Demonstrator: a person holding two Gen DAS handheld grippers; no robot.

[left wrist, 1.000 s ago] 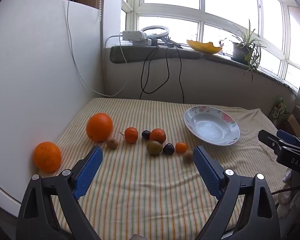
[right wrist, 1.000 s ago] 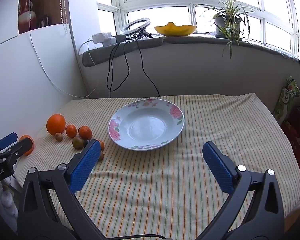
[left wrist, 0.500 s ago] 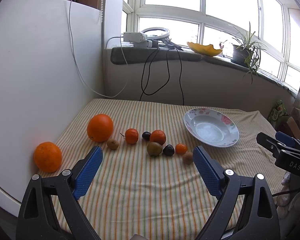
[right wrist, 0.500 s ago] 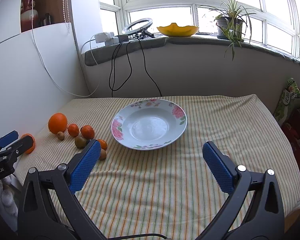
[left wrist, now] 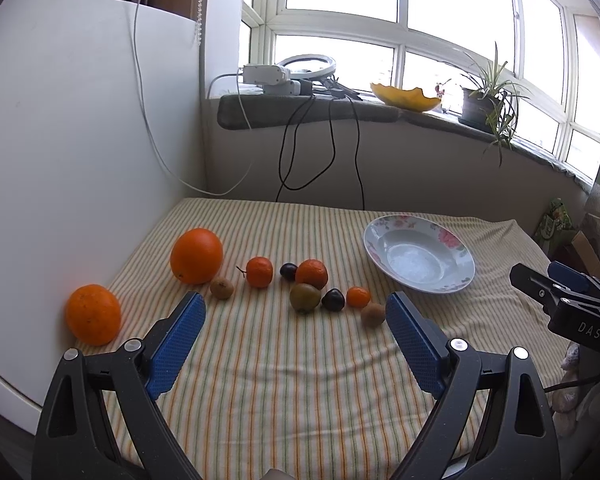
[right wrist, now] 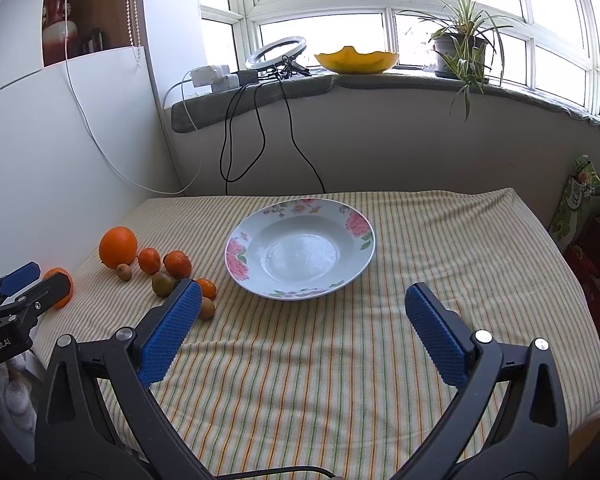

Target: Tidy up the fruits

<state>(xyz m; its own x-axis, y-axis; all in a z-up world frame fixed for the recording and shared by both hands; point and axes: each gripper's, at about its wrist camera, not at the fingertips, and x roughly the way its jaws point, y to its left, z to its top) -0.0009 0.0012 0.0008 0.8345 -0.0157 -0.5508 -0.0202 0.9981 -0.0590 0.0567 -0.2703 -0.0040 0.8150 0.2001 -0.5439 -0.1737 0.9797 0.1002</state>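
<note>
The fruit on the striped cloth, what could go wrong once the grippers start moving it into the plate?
1. The small fruits sit tightly clustered: the dark plum seems to touch the greenish fruit, so wide-open fingers may knock neighbours rolling.
2. The orange lies near the table edge and could roll off if nudged.
3. The plate is shallow, so round fruit may roll out.

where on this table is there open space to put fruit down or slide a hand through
The plate holds nothing. The striped cloth is bare from the plate's right rim to the table edge, and along the near side in front of the right tongs. Crowded: the left side, where oranges and small fruits cluster toward the white wall.
</note>
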